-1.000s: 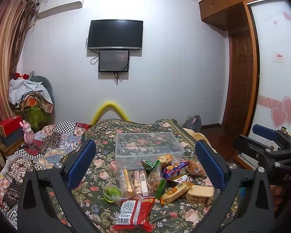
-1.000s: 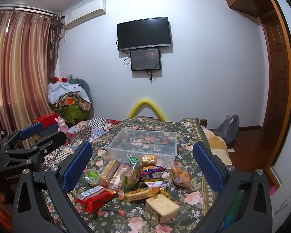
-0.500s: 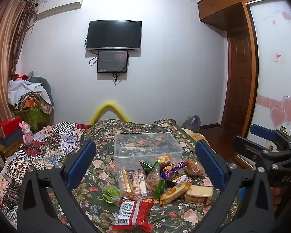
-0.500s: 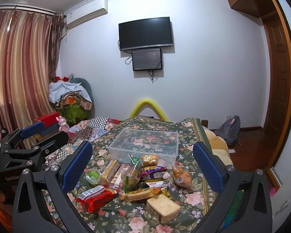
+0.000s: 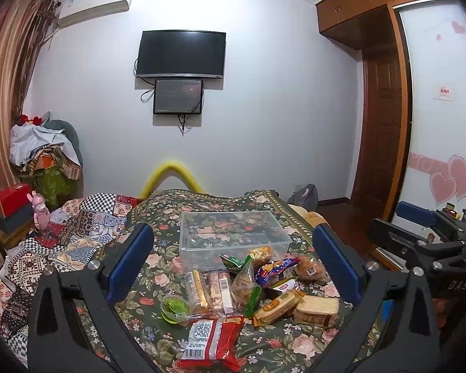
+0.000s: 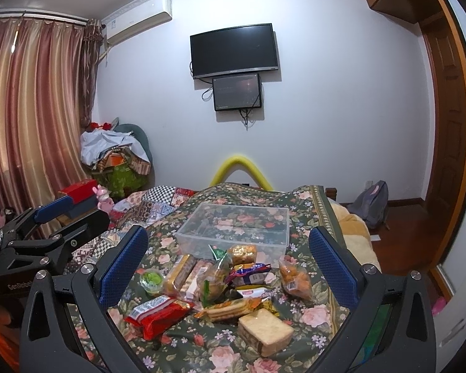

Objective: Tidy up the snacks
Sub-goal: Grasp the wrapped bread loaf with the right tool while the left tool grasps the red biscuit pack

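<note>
The clear rectangular plastic bin (image 5: 233, 236) sits empty on the floral bed (image 6: 220, 351); the heap of wrapped snacks (image 5: 248, 292) lies untouched beside it. Left claw (image 5: 233, 267) and right claw (image 6: 230, 264) both gape wide, holding nothing; all sorting remains.

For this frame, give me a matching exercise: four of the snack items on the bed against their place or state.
Things:
1. clear plastic bin
2. red snack packet
3. green jelly cup
4. wrapped bread slice

Places or states:
A. left edge of the pile
B. nearest the left gripper's camera
C. empty, behind the pile
D. nearest the right gripper's camera

Pairs: 1-C, 2-B, 3-A, 4-D
</note>
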{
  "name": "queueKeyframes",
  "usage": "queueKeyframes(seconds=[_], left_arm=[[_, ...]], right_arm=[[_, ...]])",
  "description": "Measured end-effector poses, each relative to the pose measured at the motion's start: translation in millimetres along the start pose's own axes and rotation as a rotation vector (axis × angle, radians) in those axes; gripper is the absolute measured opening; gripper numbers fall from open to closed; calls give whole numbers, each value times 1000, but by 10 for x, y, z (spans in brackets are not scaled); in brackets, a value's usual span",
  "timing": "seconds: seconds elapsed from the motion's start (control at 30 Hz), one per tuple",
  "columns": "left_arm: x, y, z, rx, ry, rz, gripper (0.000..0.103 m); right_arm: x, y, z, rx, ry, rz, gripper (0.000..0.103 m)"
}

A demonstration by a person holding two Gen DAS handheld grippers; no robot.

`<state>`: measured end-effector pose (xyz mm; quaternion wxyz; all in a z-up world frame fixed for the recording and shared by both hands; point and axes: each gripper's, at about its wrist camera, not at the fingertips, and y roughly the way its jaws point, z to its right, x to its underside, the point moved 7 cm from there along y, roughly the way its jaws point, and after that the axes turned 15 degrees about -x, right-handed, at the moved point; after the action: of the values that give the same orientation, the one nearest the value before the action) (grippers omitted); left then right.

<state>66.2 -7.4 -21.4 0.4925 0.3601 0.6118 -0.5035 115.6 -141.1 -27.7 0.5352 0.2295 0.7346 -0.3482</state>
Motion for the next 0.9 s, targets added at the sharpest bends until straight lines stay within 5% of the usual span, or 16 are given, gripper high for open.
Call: queueKeyframes(seconds=[0.37,0.9], left_arm=[[175,233,-61,-7,21,-67,93],[1421,1159,-216,23,111,-534,83]], right_arm=[[244,176,252,16,32,-78,103],[1175,518,886,13,182,-397,82]])
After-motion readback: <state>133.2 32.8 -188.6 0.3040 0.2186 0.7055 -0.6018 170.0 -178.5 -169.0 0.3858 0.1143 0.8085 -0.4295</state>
